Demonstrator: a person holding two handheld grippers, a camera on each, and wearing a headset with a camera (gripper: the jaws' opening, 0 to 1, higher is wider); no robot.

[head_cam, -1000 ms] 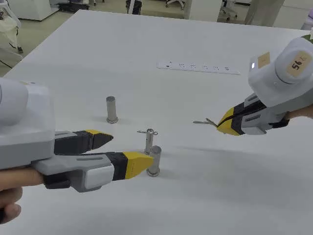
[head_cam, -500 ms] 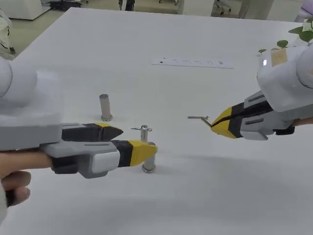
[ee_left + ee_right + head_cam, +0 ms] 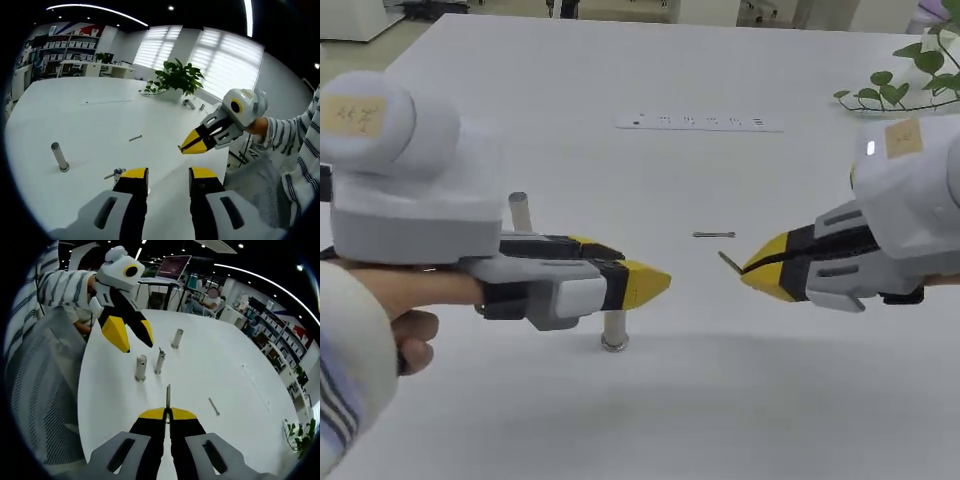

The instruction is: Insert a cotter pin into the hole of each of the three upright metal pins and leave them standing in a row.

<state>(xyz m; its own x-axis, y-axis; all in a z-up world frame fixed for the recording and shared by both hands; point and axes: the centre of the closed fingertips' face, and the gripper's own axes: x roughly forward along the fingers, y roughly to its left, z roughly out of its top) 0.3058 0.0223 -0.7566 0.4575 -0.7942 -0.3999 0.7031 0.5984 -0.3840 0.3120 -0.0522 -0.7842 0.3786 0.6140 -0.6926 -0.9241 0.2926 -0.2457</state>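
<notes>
Three metal pins (image 3: 160,361) are standing ahead of the right gripper (image 3: 168,413), which is pinching a cotter pin (image 3: 168,395). The left gripper (image 3: 168,175) (empty) is holding its jaws apart.

Head view looked down from close above on the white desk (image 3: 620,80). The two gripper views faced each other low across it, both taking in the upright grey metal pins (image 3: 141,368).

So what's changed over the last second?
The left gripper, jaws open, has pushed on past the front metal pin, toward the right gripper. The right gripper stays shut on its cotter pin. The metal pins stay standing.
</notes>
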